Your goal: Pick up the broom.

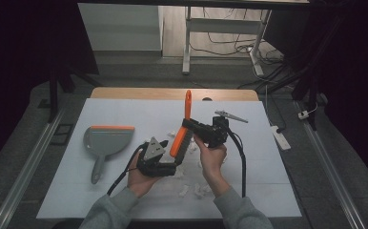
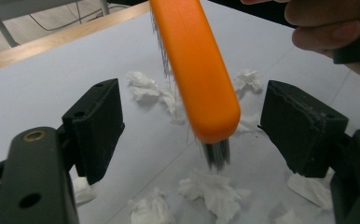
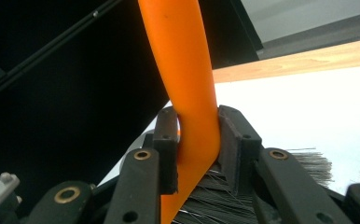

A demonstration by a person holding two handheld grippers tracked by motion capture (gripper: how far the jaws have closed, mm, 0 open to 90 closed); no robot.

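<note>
We see an orange brush (image 1: 181, 136) with dark bristles held tilted above scattered white paper scraps (image 1: 194, 188), handle pointing far.

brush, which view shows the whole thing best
The high view: the brush appears whole there, orange handle up, head down over the paper scraps. The left gripper view gives just its orange head end and bristle tips, between open jaws. The right gripper view gives the handle neck clamped in the right gripper, with some bristles.
</note>
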